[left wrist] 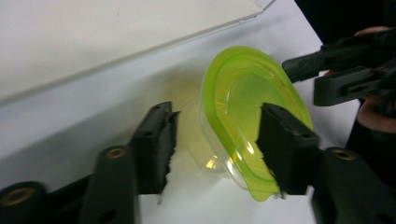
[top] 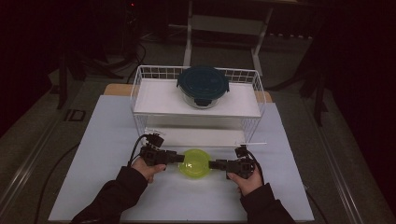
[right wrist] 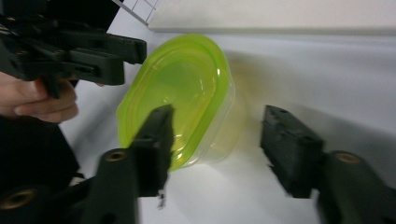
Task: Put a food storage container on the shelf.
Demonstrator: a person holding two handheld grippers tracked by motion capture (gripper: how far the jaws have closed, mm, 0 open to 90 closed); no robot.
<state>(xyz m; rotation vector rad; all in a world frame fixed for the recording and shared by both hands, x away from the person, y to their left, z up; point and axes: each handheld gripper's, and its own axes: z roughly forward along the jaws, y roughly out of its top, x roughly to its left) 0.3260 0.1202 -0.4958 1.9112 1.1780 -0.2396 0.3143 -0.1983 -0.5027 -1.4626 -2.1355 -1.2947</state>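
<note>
Both forearms came in low from the near edge, each hand levelling its tool inward at 1 translucent lime-green plastic container (top: 196, 163) on the pale table (top: 107, 135), just in front of the white wire rack (top: 140, 88). The left gripper (top: 180, 158) met the container's left rim and the right gripper (top: 211, 164) its right. Each of the 2 grippers had its black jaws apart, straddling the thin rim wall without visibly pressing it. 1 round glass container with a dark lid (top: 202, 86) sat on the rack's shelf.
</note>
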